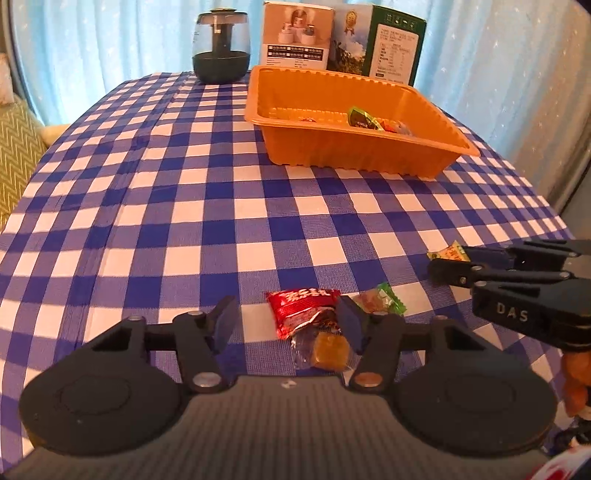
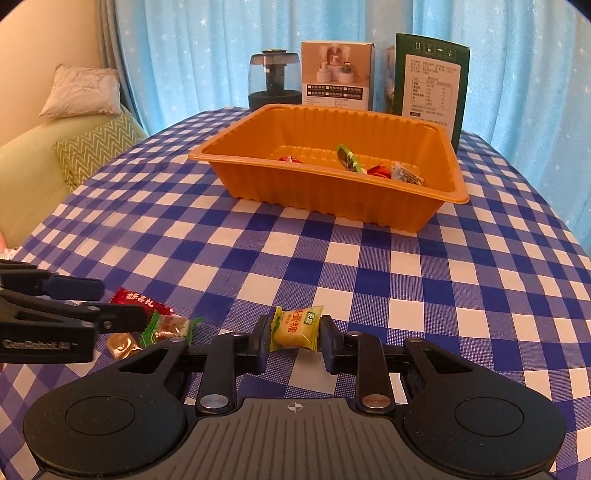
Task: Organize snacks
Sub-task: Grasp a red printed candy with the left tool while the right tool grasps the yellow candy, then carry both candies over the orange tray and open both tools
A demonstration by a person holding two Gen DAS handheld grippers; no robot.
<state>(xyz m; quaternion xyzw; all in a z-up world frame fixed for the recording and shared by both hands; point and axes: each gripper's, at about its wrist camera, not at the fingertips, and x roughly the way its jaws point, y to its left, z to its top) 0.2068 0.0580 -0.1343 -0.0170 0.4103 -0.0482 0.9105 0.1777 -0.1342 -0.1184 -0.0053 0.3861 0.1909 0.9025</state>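
Observation:
My left gripper (image 1: 288,319) is open over the checked cloth, with a red snack packet (image 1: 301,308) and an amber wrapped candy (image 1: 330,350) lying between its fingers. A green-ended candy (image 1: 380,301) lies just right of it. My right gripper (image 2: 293,339) is shut on a yellow candy packet (image 2: 295,328), held just above the cloth; it shows in the left wrist view (image 1: 448,253) too. An orange tray (image 1: 369,147) stands farther back and holds several wrapped snacks (image 2: 349,158).
A dark glass jar (image 1: 221,46), a white box (image 1: 297,35) and a green box (image 1: 391,44) stand behind the tray at the table's far edge. A sofa with cushions (image 2: 92,147) is on the left. Blue curtains hang behind.

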